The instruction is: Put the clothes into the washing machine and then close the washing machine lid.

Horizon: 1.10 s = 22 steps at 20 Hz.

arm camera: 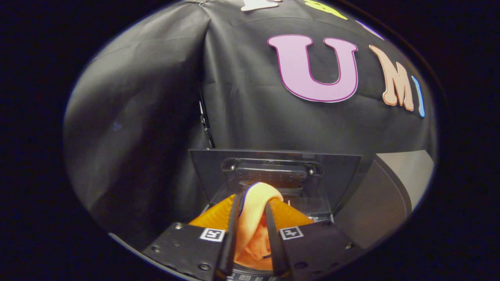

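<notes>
So the biggest thing in front of me was the booth's black cloth wall (156, 117), creased and hanging in folds, taking up pretty much everything beyond my tool. Off to the right of it, a pale grey curved surface (406, 175) peeked in, can't tell what that was exactly.

Below the wall sat the washing machine's lid (332, 179), a dark see-through panel standing upright and open, just beyond my fingers. It had a dark handle or hinge bar (273, 168) across its upper part with a small screw at each end. Bits of the washer's top edge (318, 214) showed under the lid on the right, but the opening itself was mostly hidden behind what I was carrying.

My tool (252, 210) was pinching the clothes (258, 195), a soft bundle of orange and peach fabric with a thin purple trim along one edge. Both fingers (233, 226) were squeezed in close on it, one on each side, so the cloth bulged up over the tips in a rounded fold and more of it hung down between them. The bundle was held up in front of the open lid, above the machine, not lying inside it yet as far as I could see.

Each side of the tool body carried a small square marker (213, 234).
</notes>
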{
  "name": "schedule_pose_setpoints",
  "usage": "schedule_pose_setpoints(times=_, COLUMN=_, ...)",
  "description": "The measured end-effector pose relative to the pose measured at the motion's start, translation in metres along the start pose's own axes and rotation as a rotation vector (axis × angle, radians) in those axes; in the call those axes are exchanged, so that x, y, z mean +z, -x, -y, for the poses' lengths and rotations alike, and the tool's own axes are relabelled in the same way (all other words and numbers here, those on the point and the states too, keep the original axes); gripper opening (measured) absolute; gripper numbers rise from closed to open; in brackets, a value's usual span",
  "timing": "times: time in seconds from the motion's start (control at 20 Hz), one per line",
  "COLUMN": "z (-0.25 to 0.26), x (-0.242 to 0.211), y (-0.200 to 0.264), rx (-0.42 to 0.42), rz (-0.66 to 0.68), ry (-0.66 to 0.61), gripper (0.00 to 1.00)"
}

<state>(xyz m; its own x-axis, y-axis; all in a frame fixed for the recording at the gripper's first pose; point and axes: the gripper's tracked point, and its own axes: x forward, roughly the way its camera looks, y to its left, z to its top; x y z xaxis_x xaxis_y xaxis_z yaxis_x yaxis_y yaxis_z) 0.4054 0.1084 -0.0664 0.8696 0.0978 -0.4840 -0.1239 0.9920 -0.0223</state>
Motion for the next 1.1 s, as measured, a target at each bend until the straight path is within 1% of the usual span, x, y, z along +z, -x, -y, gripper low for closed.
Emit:
schedule_pose_setpoints(times=0.15, z=-0.01, x=0.004, y=0.001, rx=0.022, rz=0.024, ry=0.0, gripper=0.6)
schedule_pose_setpoints(times=0.3, z=-0.012, x=0.029, y=0.006, rx=0.001, rz=0.097, ry=0.065, gripper=0.82)
schedule_pose_setpoints(times=0.4, z=-0.019, x=0.05, y=0.011, rx=0.004, rz=0.15, ry=0.084, gripper=0.97)
schedule_pose_setpoints(times=0.45, z=-0.02, x=0.059, y=0.012, rx=0.008, rz=0.174, ry=0.084, gripper=0.97)
schedule_pose_setpoints(times=0.6, z=-0.02, x=0.069, y=0.008, rx=0.003, rz=0.172, ry=0.087, gripper=0.97)
schedule_pose_setpoints(times=0.7, z=-0.019, x=0.077, y=0.0, rx=0.002, rz=0.185, ry=0.066, gripper=0.98)
schedule_pose_setpoints(times=0.85, z=-0.007, x=0.09, y=-0.018, rx=-0.043, rz=0.185, ry=0.021, gripper=0.98)
schedule_pose_setpoints(times=0.95, z=0.005, x=0.098, y=-0.037, rx=-0.089, rz=0.178, ry=0.019, gripper=0.98)
schedule_pose_setpoints(times=1.1, z=0.016, x=0.101, y=-0.058, rx=-0.136, rz=0.148, ry=0.026, gripper=0.98)
